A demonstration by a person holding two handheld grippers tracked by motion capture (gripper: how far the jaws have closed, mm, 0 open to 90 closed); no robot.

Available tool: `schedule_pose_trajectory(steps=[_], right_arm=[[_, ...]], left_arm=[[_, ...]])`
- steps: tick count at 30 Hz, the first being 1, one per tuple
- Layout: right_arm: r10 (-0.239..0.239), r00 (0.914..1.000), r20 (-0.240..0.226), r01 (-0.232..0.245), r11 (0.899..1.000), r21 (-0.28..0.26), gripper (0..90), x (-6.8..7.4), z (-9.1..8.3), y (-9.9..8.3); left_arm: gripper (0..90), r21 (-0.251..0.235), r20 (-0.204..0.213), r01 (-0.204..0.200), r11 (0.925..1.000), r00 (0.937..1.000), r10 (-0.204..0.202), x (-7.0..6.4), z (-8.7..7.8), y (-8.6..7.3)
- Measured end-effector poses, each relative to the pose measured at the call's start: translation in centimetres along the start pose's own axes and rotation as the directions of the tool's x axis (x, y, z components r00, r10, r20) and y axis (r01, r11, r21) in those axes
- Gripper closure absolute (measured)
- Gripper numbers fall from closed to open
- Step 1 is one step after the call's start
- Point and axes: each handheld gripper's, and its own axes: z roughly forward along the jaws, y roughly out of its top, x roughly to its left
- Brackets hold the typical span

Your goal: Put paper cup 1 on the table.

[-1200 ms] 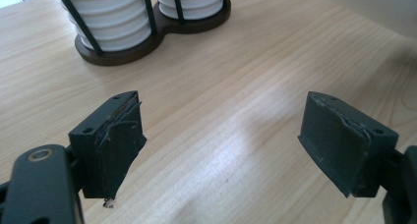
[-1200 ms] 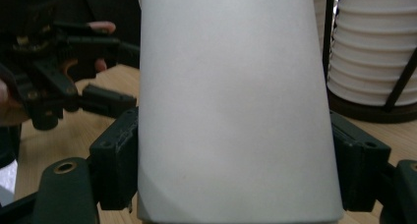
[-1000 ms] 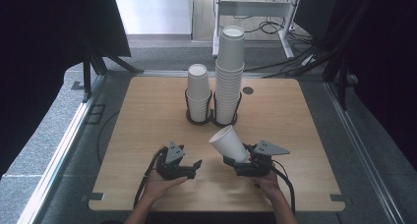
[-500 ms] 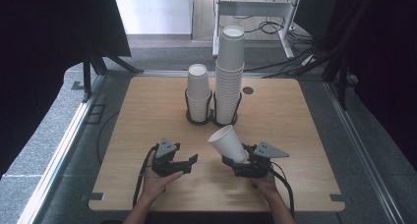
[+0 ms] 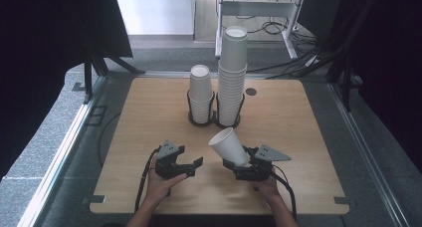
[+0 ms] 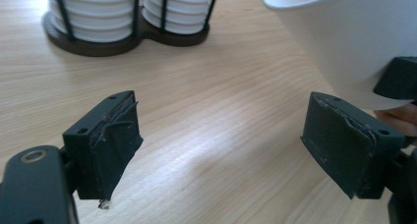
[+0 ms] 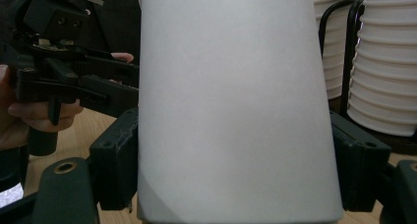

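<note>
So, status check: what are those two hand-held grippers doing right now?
Right hand-held gripper shut on white paper cup, tilted above table. Left hand-held gripper open, empty, beside it. Cup stacks behind; nothing between.

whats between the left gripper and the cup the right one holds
Nothing: in the high view, bare table separates the open left gripper from the paper cup.

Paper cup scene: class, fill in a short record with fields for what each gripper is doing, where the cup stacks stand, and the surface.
held item: white paper cup, tilted, mouth up and away from the person
right gripper: jaws shut on the cup's lower part, one on each side
left gripper: jaws open, nothing between them, over the table beside the cup
short stack: in the left ring of the black wire holder
tall stack: in the right ring
surface: light wooden table
</note>
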Motion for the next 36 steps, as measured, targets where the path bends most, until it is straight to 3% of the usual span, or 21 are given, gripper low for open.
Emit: schedule_pose_trajectory(steps=[8, 15, 22, 26, 32, 35, 36], right_arm=[[-0.010, 1.0000, 0.000, 0.010, 1.000, -0.012, 21.9, 0.1, 0.0, 0.0], [-0.026, 0.9996, -0.007, 0.026, 1.000, -0.009, 21.8, 0.6, 0.4, -0.1], [-0.041, 0.9990, -0.019, 0.041, 0.999, -0.006, 21.9, 1.2, 1.0, -0.3], [-0.062, 0.9980, -0.009, 0.062, 0.998, -0.013, 21.9, 1.5, 1.3, -0.3], [-0.092, 0.9956, -0.015, 0.092, 0.995, -0.038, 22.0, 2.3, 1.5, -0.4], [-0.117, 0.9928, -0.027, 0.116, 0.993, -0.038, 22.1, 2.8, 1.7, -0.5], [-0.123, 0.9919, -0.030, 0.122, 0.992, -0.036, 22.1, 3.0, 1.8, -0.5]], left_arm=[[11.2, -0.031, 0.121, 0.059, 0.9978, 0.9911, -0.055, 0.1, -0.2, 0.1], [10.0, -0.051, 0.179, 0.095, 0.9941, 0.9801, -0.085, 0.0, -0.4, 0.2], [8.1, -0.056, 0.209, 0.110, 0.9924, 0.9732, -0.096, -0.3, -0.3, 0.1], [7.1, -0.055, 0.246, 0.137, 0.9890, 0.9620, -0.119, -0.1, -0.2, 0.1], [5.0, -0.065, 0.331, 0.181, 0.9813, 0.9318, -0.150, -0.3, 0.2, 0.1], [3.8, -0.064, 0.354, 0.187, 0.9802, 0.9227, -0.153, -0.4, 0.3, 0.3], [3.7, -0.057, 0.351, 0.187, 0.9807, 0.9235, -0.155, -0.5, 0.4, 0.3]])
